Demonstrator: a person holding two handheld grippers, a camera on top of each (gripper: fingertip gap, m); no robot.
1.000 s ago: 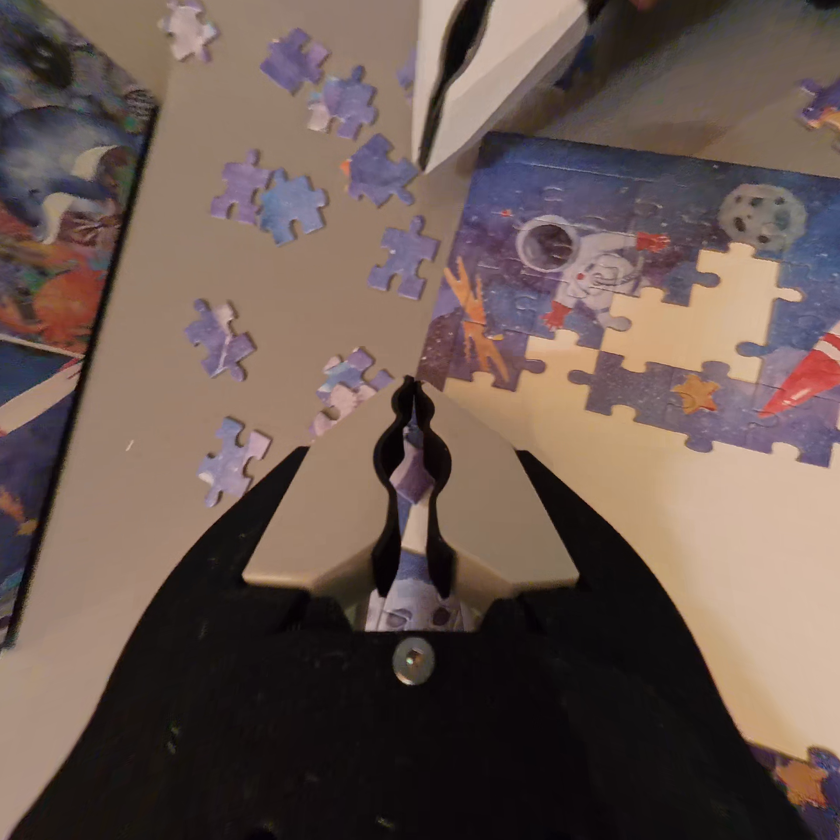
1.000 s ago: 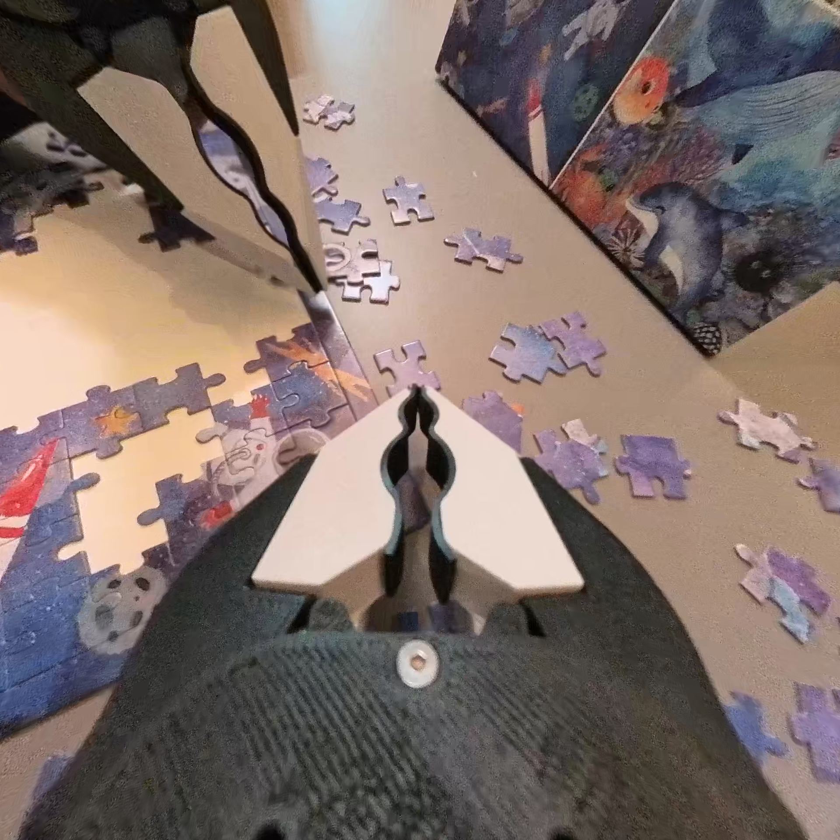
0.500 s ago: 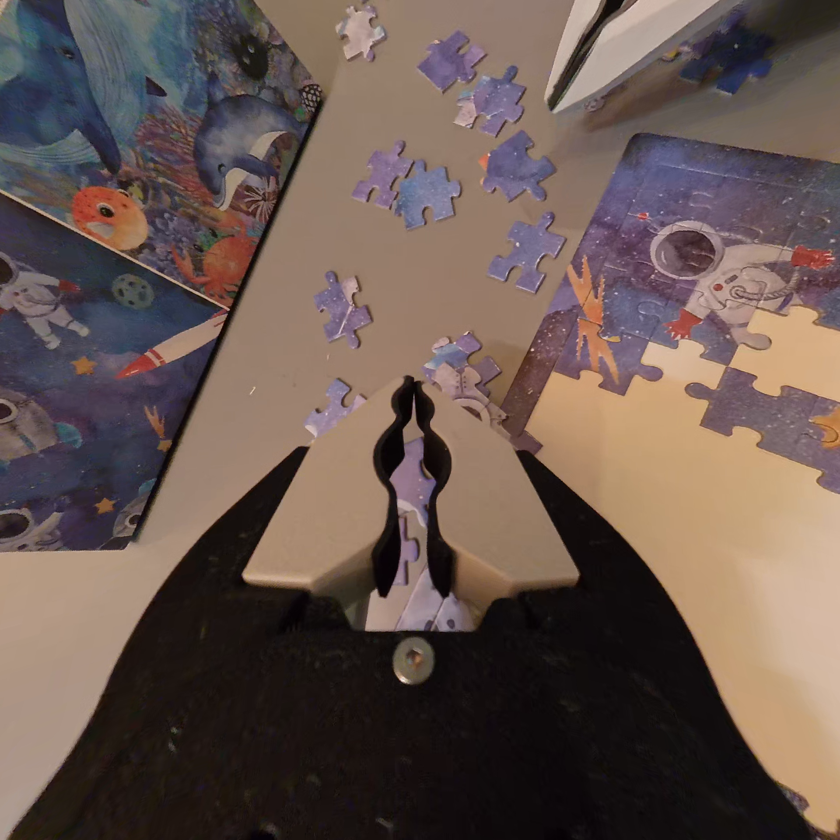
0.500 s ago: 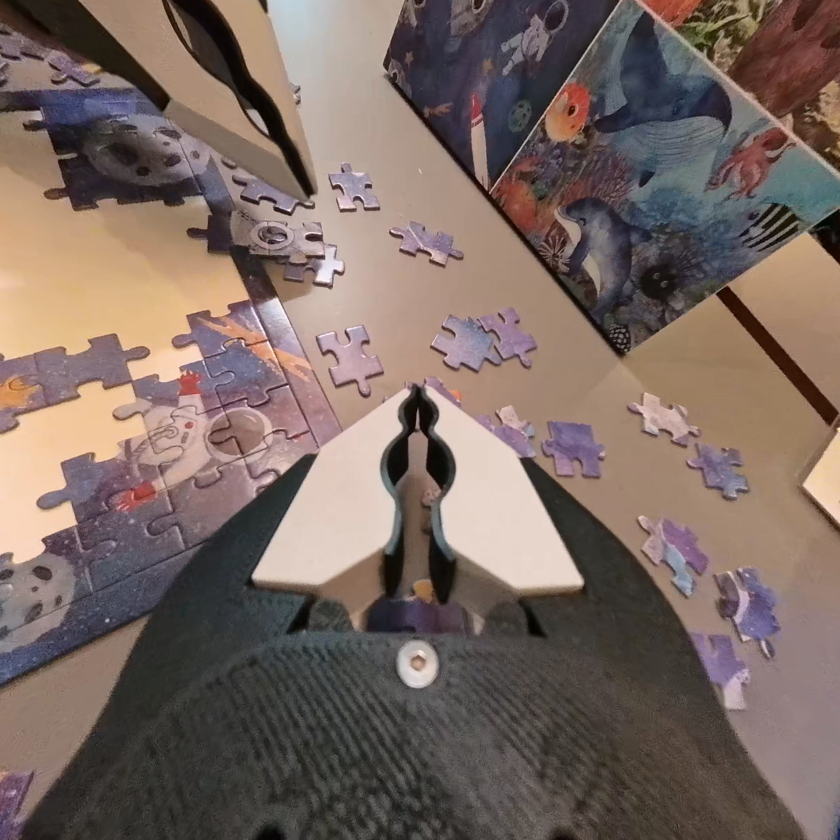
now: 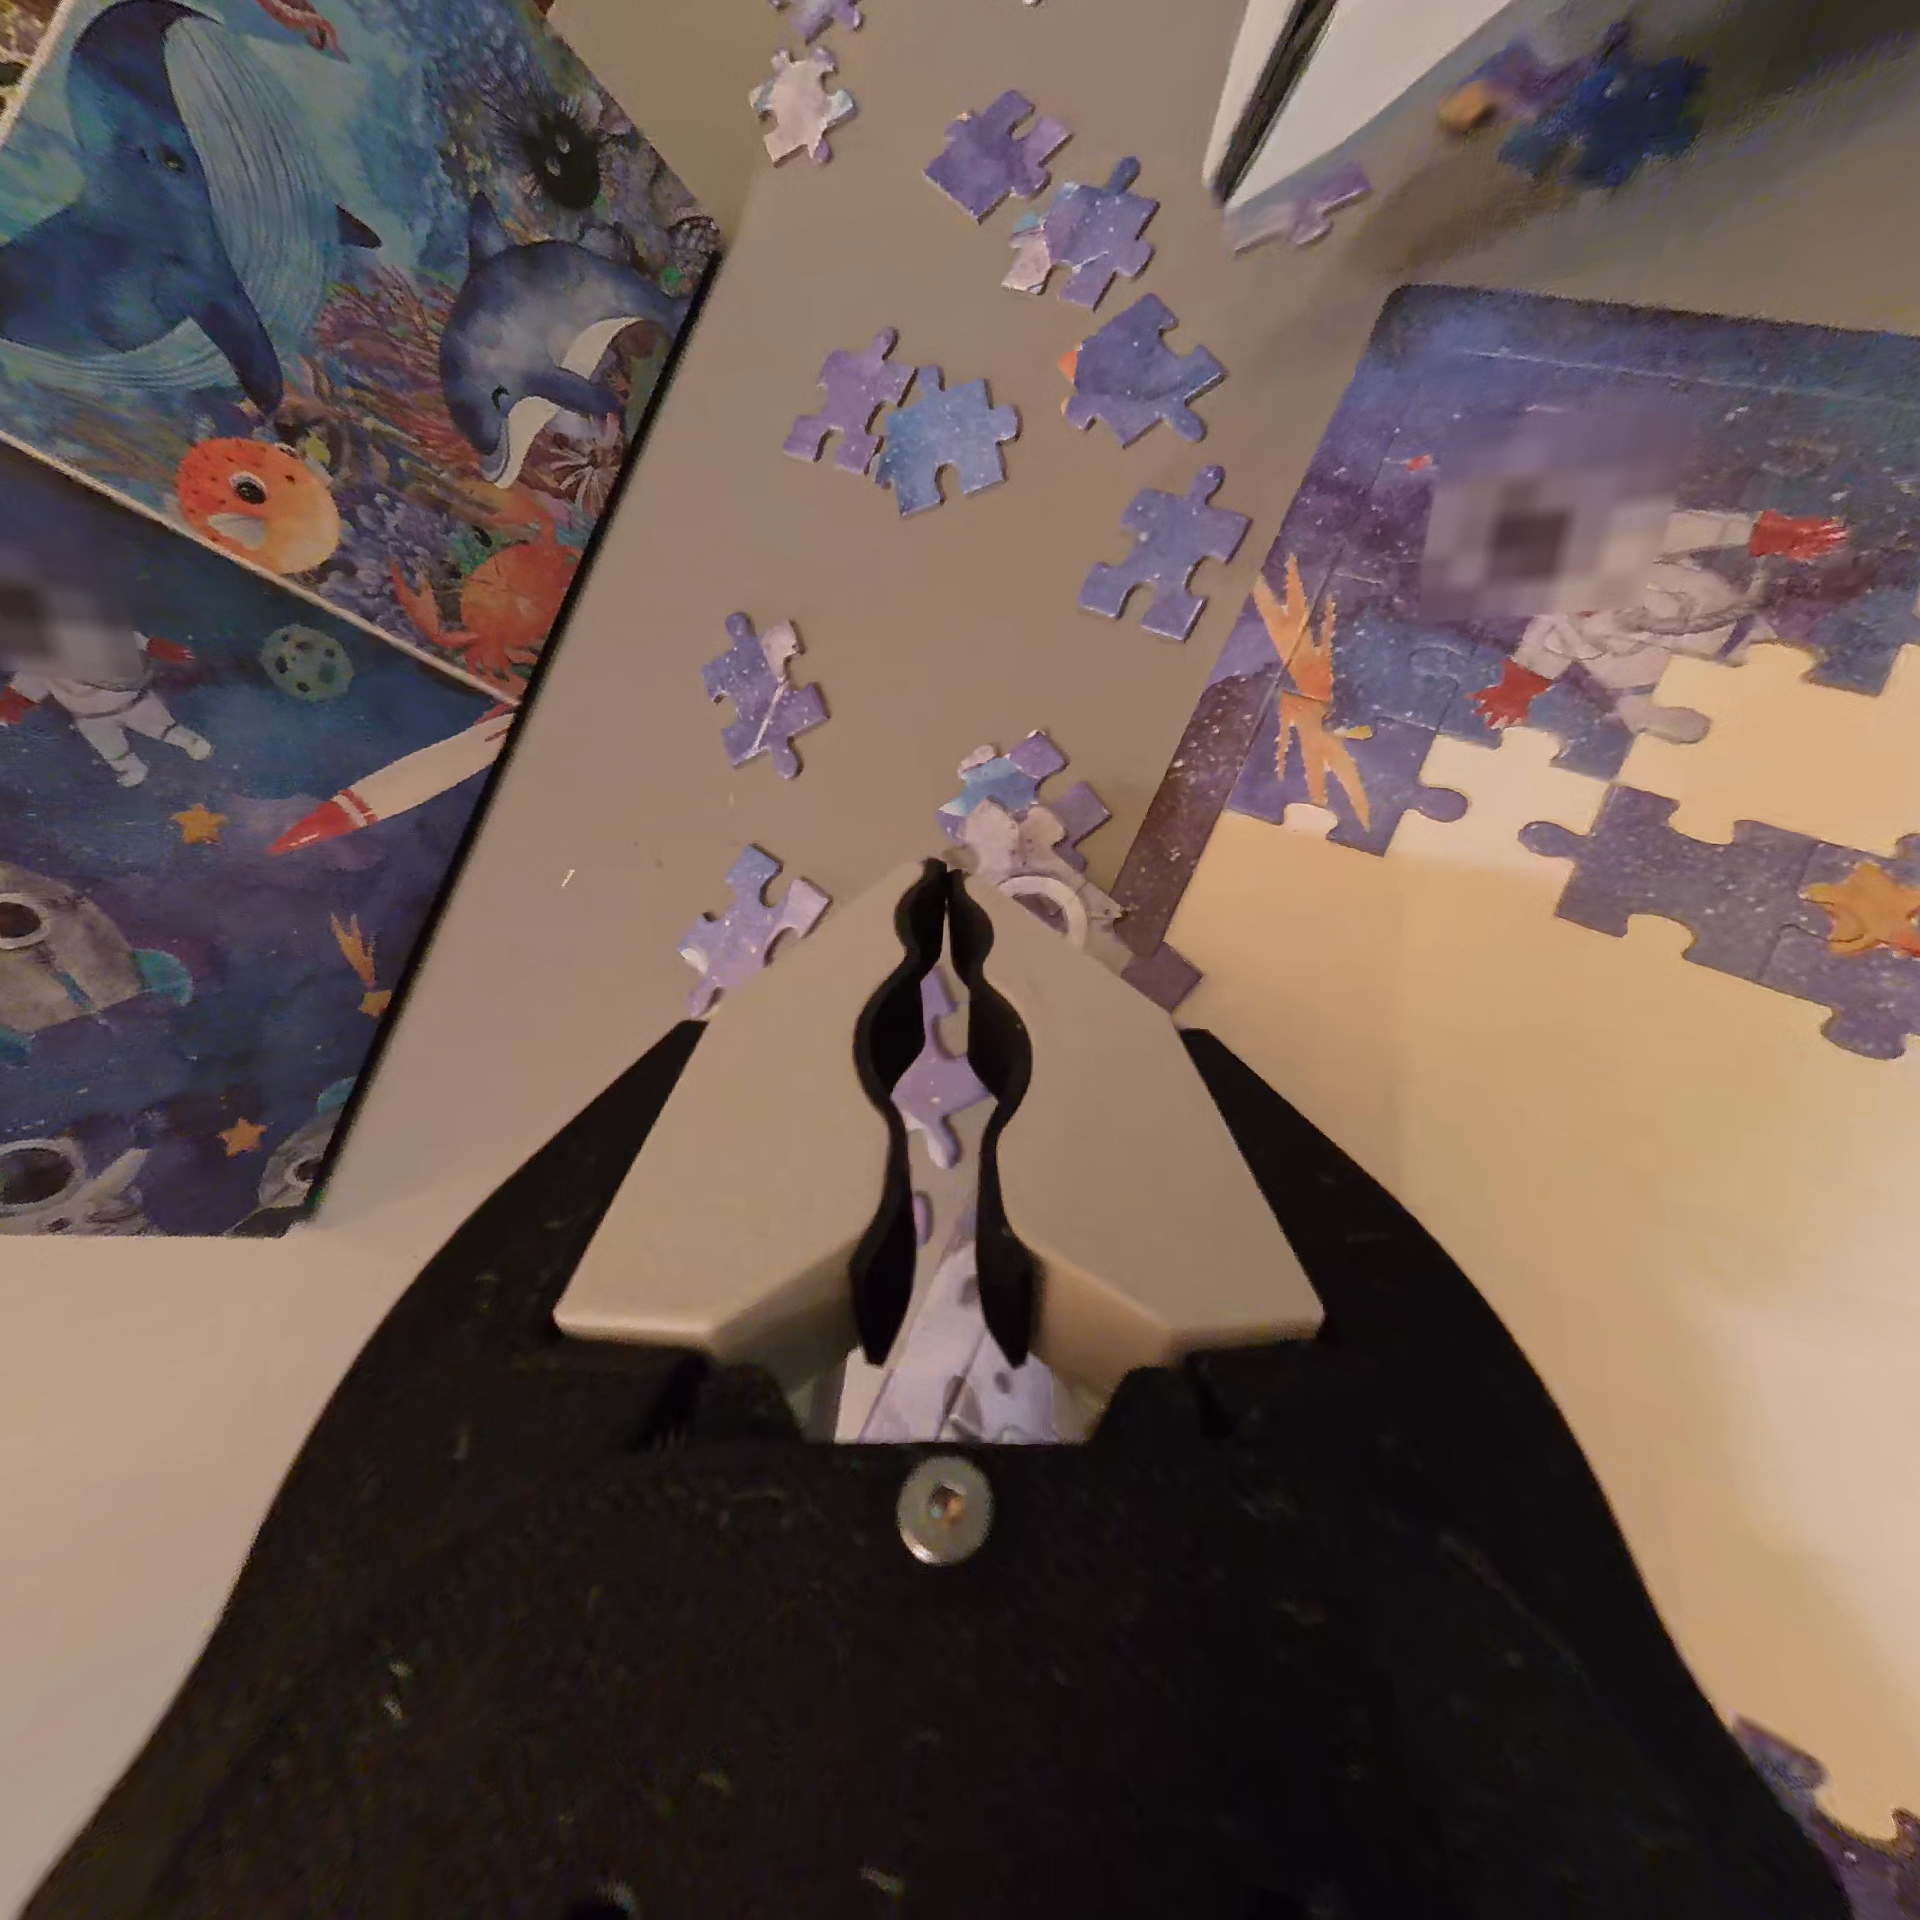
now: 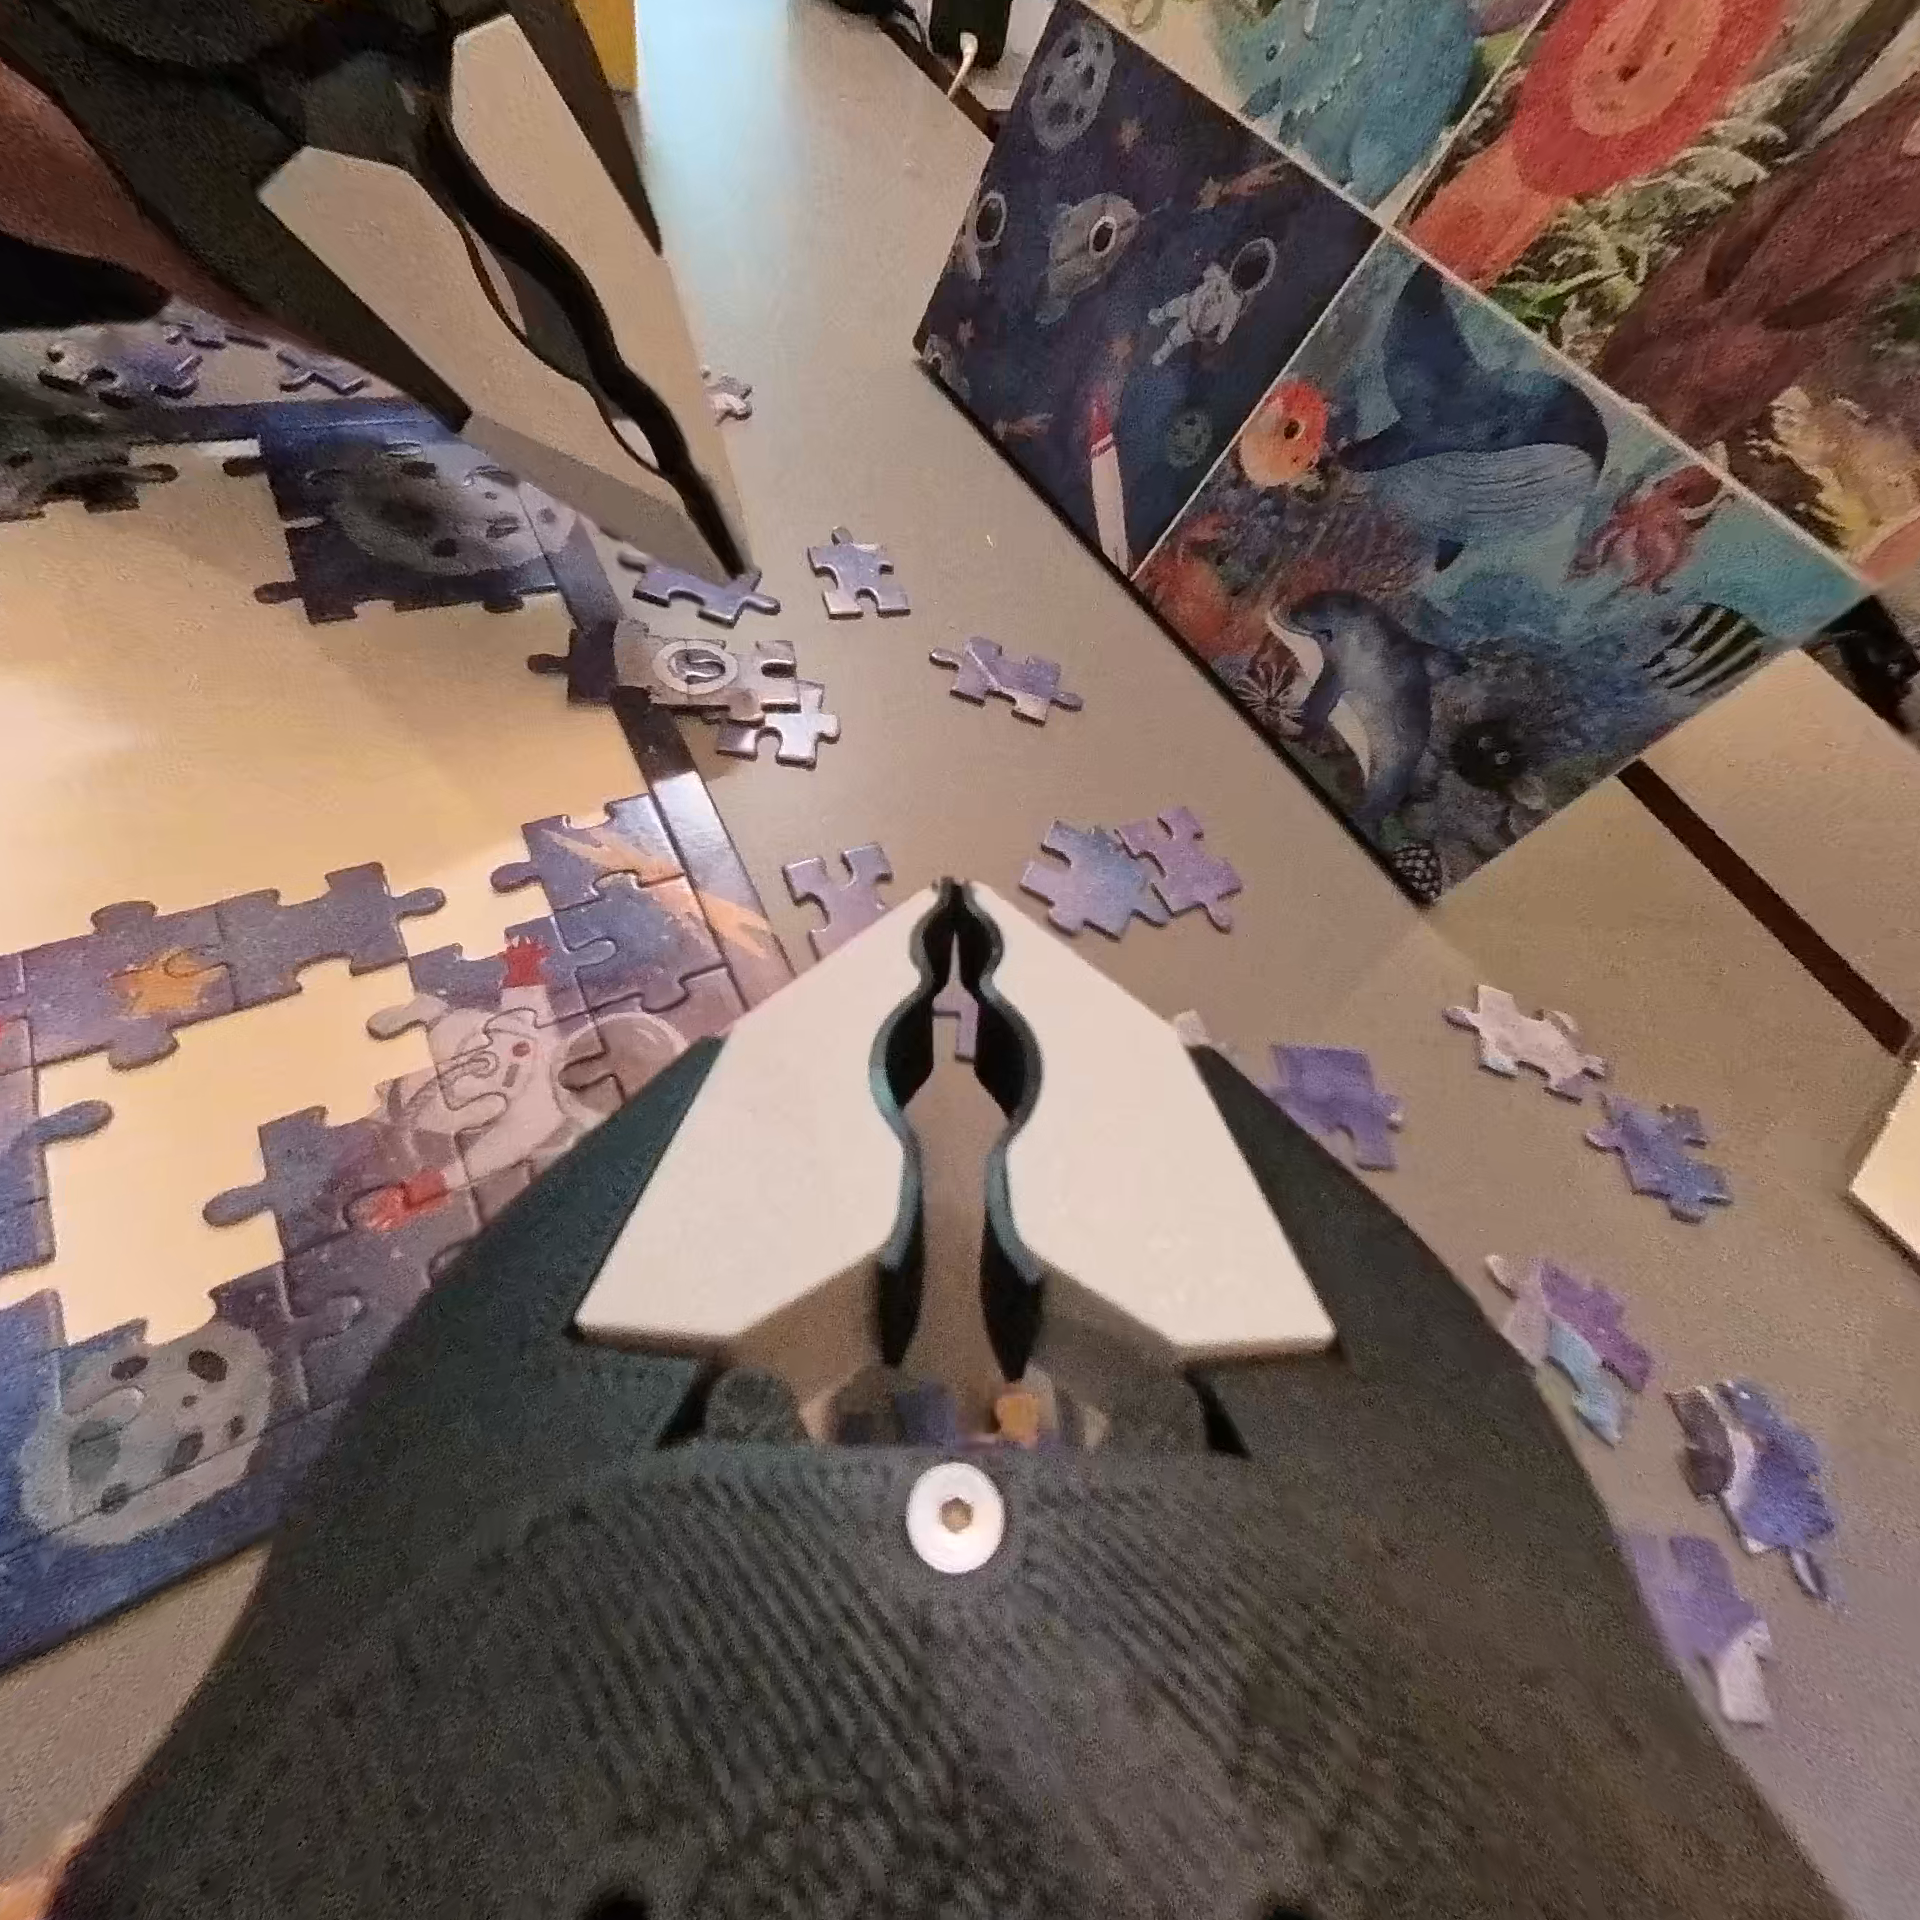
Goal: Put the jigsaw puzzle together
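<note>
The left tongs (image 5: 943, 871) are closed tight, tip against tip, with nothing pinched between them. They hang just over a little heap of loose puzzle pieces (image 5: 1023, 821) on the grey table (image 5: 644, 727). The tongs cover part of the heap, and one purple piece (image 5: 743, 920) beside it is half hidden too.

The right tongs (image 6: 951, 891) are also closed, and they hold nothing. A purple piece (image 6: 836, 883) lies just beside their tip, partly tucked under them. Two more pieces (image 6: 1132, 873) lie near on the other side.

The half-done space puzzle (image 5: 1558, 644) sits in its tray; the picture edge cuts it off. Its spaceman has a blurry patch over him. A big picture board (image 5: 260, 468) with sea animals and rockets lies at the side, also cut off. At the far end of the left view the other tongs (image 5: 1299, 114) look smeared and hard to make out.
</note>
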